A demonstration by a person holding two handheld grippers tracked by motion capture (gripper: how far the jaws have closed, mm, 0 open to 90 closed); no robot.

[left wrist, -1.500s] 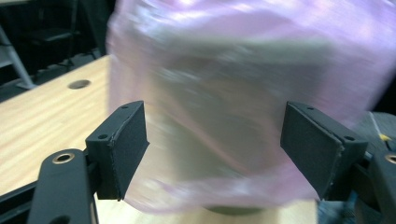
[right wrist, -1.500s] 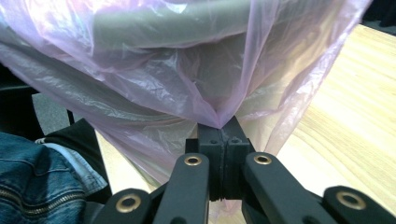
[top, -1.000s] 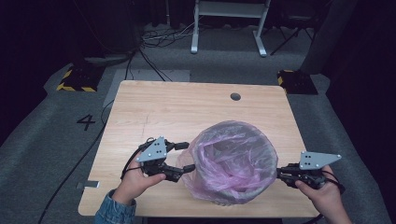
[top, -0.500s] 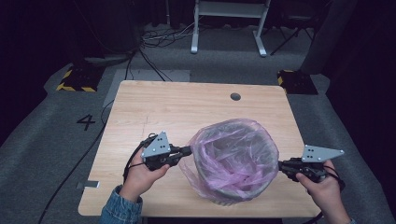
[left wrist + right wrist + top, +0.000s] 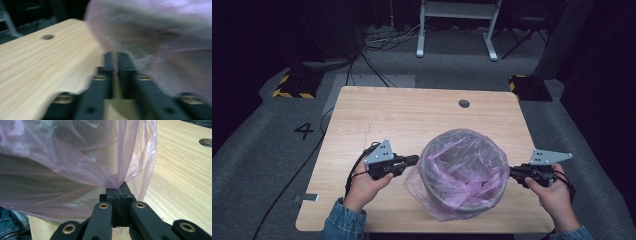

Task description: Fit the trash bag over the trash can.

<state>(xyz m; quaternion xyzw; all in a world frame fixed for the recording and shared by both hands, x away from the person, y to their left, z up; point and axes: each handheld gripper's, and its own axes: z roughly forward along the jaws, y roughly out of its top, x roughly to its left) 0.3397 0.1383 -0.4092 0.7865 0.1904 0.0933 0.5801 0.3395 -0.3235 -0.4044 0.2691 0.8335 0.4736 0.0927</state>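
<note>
A grey round bin [image 5: 431,186] lined with a translucent pink plastic bag [image 5: 462,165] stands on the near half of the wooden table [image 5: 412,115]. My left gripper [image 5: 413,160] lies at the bag's left side. In the blurred left gripper view its jaws [image 5: 115,60] stand together against the pink film [image 5: 162,37], which seems pinched between them. My right gripper [image 5: 512,172] is at the bag's right edge. In the right gripper view it [image 5: 119,188] is shut on a gathered fold of the bag [image 5: 75,157], and the film is pulled taut from the tips.
A round cable hole [image 5: 464,103] sits near the table's far edge, with bare wood behind and to the left of the bin. Loose bag film [image 5: 414,181] drapes onto the table at the bin's near left. A cable [image 5: 354,172] trails from the left gripper.
The left gripper's jaws, apart a second ago, have come together at the bag's left edge. The right gripper has shifted slightly away from the near edge while holding the film.
</note>
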